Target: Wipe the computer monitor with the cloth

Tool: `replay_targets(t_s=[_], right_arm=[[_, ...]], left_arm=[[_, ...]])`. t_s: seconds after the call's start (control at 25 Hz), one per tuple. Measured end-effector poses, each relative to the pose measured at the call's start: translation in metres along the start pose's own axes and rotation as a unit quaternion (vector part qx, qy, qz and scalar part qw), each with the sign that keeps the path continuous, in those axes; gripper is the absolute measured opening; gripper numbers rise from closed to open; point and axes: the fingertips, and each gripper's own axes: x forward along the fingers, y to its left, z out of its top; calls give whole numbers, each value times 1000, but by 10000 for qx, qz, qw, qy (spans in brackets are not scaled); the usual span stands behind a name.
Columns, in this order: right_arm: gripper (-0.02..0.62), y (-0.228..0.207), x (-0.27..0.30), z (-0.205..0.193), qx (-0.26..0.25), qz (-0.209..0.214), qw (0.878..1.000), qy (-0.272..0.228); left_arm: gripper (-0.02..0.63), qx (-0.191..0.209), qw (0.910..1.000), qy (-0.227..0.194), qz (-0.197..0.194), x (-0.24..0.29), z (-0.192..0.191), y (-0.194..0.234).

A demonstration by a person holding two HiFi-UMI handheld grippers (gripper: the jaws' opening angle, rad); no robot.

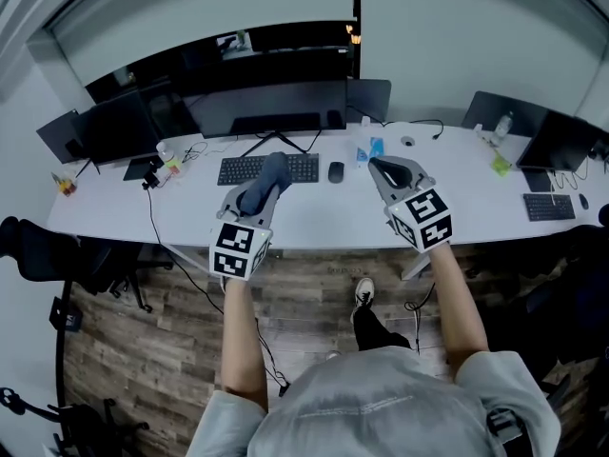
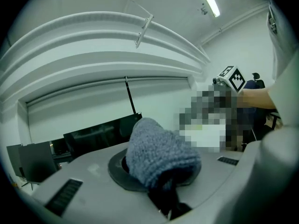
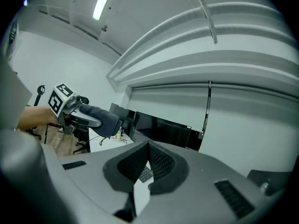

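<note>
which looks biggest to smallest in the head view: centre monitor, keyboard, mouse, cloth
1. centre monitor
2. keyboard
3. cloth, held nearer the camera, so its place against the keyboard is unsure
4. mouse

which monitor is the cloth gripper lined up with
The wide centre monitor, behind the keyboard; the left gripper, shut on the cloth, points toward it. The other monitors stand off to either side.
</note>
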Motion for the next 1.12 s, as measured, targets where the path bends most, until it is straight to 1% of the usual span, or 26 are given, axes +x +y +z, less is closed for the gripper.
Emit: replay_targets(t_s=[0.12,0.24,0.36,0.48,0.6,0.76,0.84,0.96,1.12], right_arm=[[3,-16,16,-5,9,-56,10000,44],[3,-38,31,-4,48,-108,9998,-134],[4,-65,53,-6,216,2,9996,-207],[4,-93,80,-12,468,127,9986,-194],[4,-124,106,-16,666,215,9973,-215],[4,-162,139,-20,534,291,9980,-141],[5,-178,153,-22,474,336,9983,-88],[5,-202,174,-30,457,395,9982,42],[5,-231,192,-37,569,333,9978,116]], left_arm=[[55,10,9999,-5,-141,20,0,8],[54,119,9995,65,-284,48,-2,12],[54,175,9992,92,-339,83,1,21],[54,209,9994,110,-268,118,8,36],[54,296,9994,87,-136,154,20,52],[54,439,9987,41,-249,202,36,62],[54,399,9989,-4,-262,224,44,68],[54,210,9993,-49,-311,257,58,77],[54,431,9981,-233,-372,298,84,79]])
